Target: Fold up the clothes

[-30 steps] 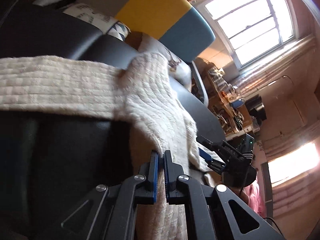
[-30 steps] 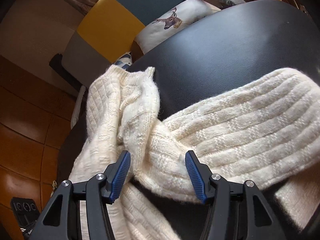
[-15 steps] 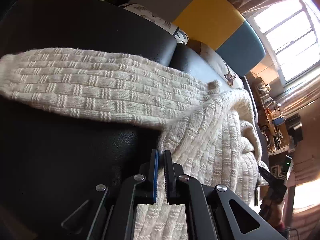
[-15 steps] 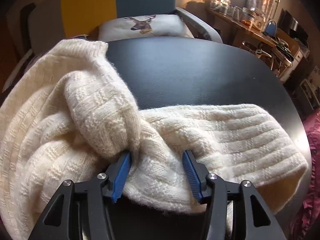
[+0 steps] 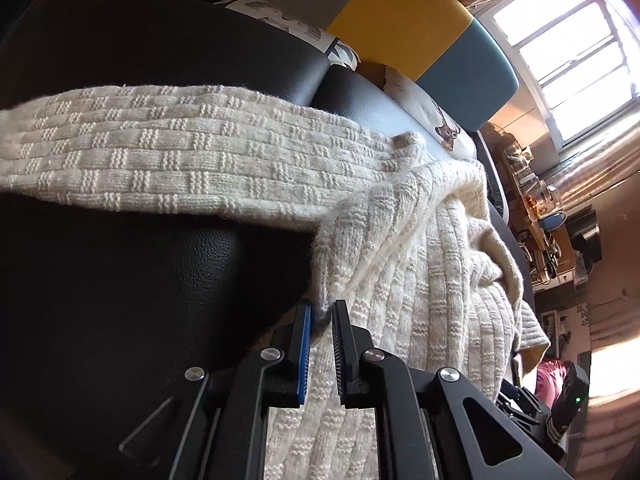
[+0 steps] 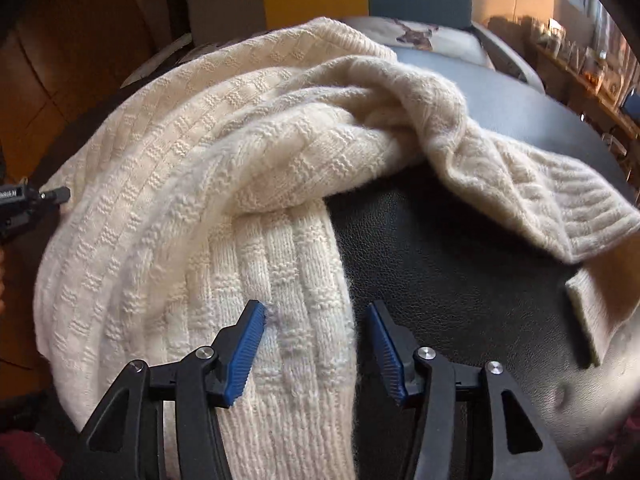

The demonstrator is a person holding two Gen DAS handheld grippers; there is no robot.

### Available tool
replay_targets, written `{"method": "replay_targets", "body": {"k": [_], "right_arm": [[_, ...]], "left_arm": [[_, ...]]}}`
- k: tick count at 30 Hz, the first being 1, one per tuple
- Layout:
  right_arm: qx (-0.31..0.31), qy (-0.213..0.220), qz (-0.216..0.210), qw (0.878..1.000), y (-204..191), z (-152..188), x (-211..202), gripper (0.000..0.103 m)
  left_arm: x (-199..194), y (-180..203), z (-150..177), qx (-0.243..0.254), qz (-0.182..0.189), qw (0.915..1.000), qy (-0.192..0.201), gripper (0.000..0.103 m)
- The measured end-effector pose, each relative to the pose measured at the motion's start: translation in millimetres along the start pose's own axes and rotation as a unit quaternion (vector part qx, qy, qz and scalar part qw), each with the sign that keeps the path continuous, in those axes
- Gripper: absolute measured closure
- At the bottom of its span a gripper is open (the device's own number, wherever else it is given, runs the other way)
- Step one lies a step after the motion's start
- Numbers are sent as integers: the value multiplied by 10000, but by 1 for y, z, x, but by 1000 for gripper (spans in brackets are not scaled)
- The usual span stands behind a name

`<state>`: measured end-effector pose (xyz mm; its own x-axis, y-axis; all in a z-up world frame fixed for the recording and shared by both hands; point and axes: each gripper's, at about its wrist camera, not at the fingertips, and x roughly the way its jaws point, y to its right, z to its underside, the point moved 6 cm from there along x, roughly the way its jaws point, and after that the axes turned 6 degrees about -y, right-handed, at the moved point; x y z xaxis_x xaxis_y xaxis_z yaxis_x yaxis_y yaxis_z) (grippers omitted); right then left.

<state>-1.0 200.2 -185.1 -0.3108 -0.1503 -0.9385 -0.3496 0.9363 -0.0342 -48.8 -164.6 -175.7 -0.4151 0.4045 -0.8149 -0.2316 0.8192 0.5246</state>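
Since the earlier frame, the right gripper [image 6: 316,320] has been drawn back; its jaws are spread over the sweater [image 6: 208,168] hem. A sweater edge is pinched by the nearly closed left gripper [image 5: 322,316]. One sleeve [image 5: 160,152] is stretched toward 9 o'clock across the black seat [image 5: 140,280].

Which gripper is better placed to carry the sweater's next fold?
Probably the left. The left gripper is already shut on a sweater edge where the sleeve meets the body, so it can lift at once. The right gripper is open over the fabric, gripping nothing.
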Motion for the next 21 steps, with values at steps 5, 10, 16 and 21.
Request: {"method": "replay_targets", "body": {"k": [5,10,16,21], "right_arm": [[-627,-102,1525,9863,12,13,-5,90],[504,-18,1332,9898,67,19,-23,78],[1090,888,58,9901,46,-6,-58,74],[751,802,-1120,9876,-21,-25,-43,73]], "left_arm": [[4,10,9,290,-61,9995,-81,91],[10,17,18,442,206,9982,-361,79],[-37,-1,-12,299,239,9991,193,76],[-108,-71,-74,109,-1522,9793,1333,70]]}}
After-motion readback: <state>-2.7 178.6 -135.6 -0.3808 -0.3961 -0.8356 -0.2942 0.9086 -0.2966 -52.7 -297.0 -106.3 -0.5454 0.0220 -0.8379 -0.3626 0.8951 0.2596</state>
